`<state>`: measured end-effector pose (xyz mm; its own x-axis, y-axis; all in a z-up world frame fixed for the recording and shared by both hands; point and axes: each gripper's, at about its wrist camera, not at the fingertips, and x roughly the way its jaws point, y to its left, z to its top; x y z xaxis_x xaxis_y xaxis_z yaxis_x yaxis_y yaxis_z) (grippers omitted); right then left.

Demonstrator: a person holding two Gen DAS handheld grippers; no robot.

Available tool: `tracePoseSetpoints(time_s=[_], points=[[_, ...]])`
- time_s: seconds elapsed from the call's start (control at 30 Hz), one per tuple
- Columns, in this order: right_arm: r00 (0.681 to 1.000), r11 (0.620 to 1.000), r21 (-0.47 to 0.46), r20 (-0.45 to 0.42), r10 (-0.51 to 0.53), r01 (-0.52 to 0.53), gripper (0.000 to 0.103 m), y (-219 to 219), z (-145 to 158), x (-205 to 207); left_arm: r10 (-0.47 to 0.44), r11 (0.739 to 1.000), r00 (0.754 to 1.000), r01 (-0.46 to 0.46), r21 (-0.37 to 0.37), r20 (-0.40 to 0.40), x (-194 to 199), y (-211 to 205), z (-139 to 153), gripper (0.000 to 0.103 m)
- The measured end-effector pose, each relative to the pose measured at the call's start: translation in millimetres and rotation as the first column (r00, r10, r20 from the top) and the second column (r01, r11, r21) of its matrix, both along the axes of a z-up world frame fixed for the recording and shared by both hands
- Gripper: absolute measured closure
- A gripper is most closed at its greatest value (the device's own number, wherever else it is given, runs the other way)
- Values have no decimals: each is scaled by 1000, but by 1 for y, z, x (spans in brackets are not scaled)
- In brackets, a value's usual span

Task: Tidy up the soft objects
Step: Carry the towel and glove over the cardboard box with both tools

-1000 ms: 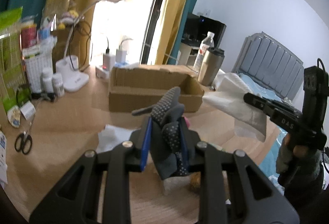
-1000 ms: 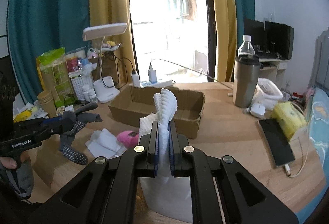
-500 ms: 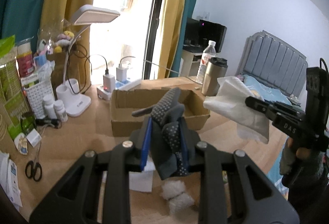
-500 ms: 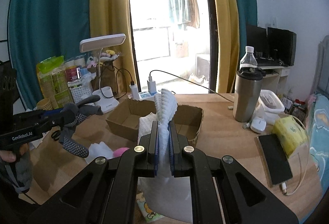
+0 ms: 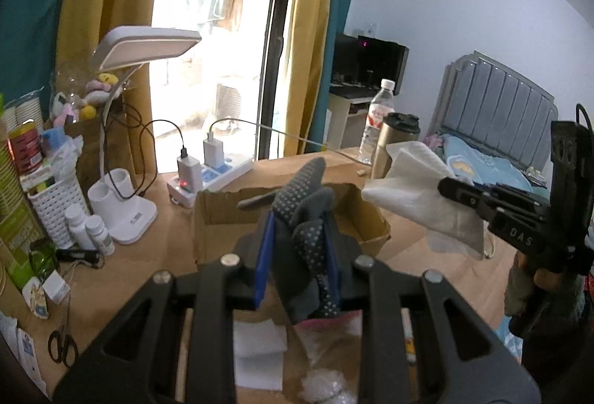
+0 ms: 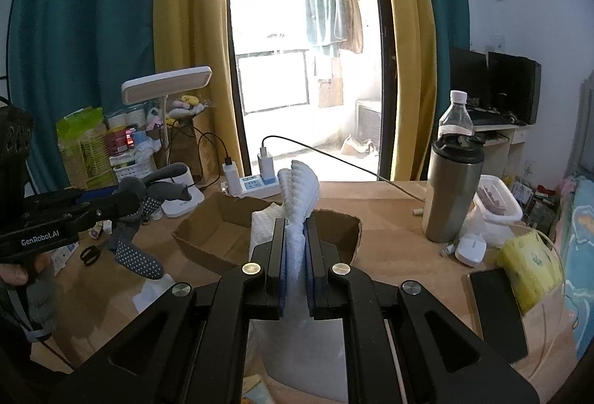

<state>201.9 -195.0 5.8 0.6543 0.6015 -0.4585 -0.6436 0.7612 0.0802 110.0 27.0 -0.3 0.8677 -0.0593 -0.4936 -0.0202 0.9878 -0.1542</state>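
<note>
**Both tools raised over the surface, each clamped on a soft item**

The left tool [image 5: 297, 255] points forward and somewhat downward, its blue-padded fingers closed on a grey fabric glove with pale grip dots [image 5: 304, 214]; the glove's fingers stick up above the pads and its cuff hangs below them. In the right wrist view the same tool [image 6: 111, 205] enters from the left edge, held by a hand [image 6: 15, 272] low at its grip.

The right tool [image 6: 296, 255] tilts down likewise, its jaws pressed tight on a white quilted cloth [image 6: 299, 192] that rises in a ridged fold above the pads and drapes beneath. From the left wrist view this tool [image 5: 451, 186] reaches in from the right.

Both items hang in the air just before the open brown cardboard box [image 6: 208, 237] on the wooden surface [image 6: 401, 248].
</note>
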Motion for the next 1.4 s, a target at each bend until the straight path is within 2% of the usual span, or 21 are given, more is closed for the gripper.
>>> tracePoseSetpoints(time_s=[0.87,1.4], points=[[998,999,-25,-43,36,-37,94,46,-19,60,-15,1000,999,14,-21,-48,87,31,-26,77],[984,993,-70,-158,79,-91,94,82,-64,96,-8,998,991,0,-60,-135,130,38,-69,77]])
